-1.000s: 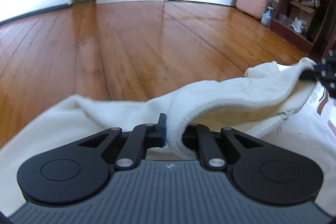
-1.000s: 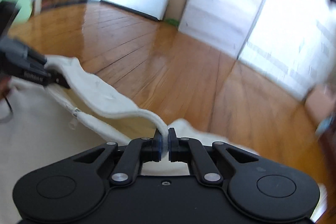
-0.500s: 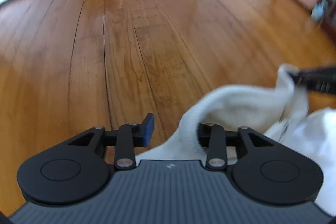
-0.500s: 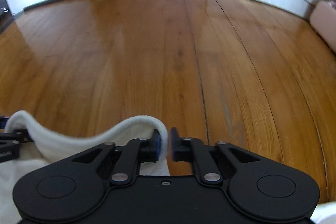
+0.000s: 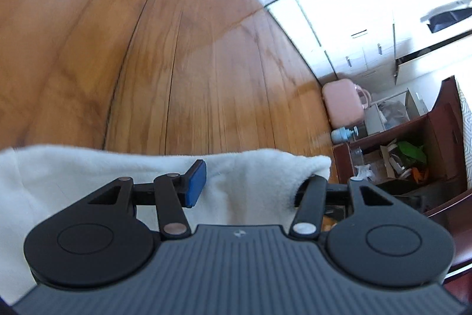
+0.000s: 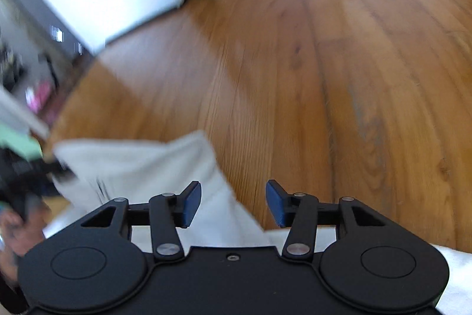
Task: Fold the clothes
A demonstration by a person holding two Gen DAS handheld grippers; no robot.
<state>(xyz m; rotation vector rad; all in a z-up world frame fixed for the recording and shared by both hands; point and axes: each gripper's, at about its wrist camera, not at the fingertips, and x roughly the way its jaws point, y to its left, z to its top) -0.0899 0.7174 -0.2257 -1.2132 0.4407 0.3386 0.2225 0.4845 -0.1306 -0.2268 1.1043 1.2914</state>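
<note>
Floor [image 5: 206,49]: wooden, it carries the cloth.
Cloth [image 5: 250,182]: white, lying on the near floor with one edge already folded over; more folds are probably left.
Left claw [image 5: 250,188]: jaws have just been opening, half wide; cloth lies between, not pressed.
Right claw [image 6: 233,202]: jaws have just been opening, holding nothing; the cloth [image 6: 141,167] is below.

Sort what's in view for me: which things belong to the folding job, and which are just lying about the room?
Part of the job:
- white garment, lying on the wooden floor
- left gripper, open over the garment's edge
- right gripper, open, nothing pinched

Just lying about:
- pink case
- small blue pump bottle
- dark wooden shelf holding clutter
- white drawers
</note>
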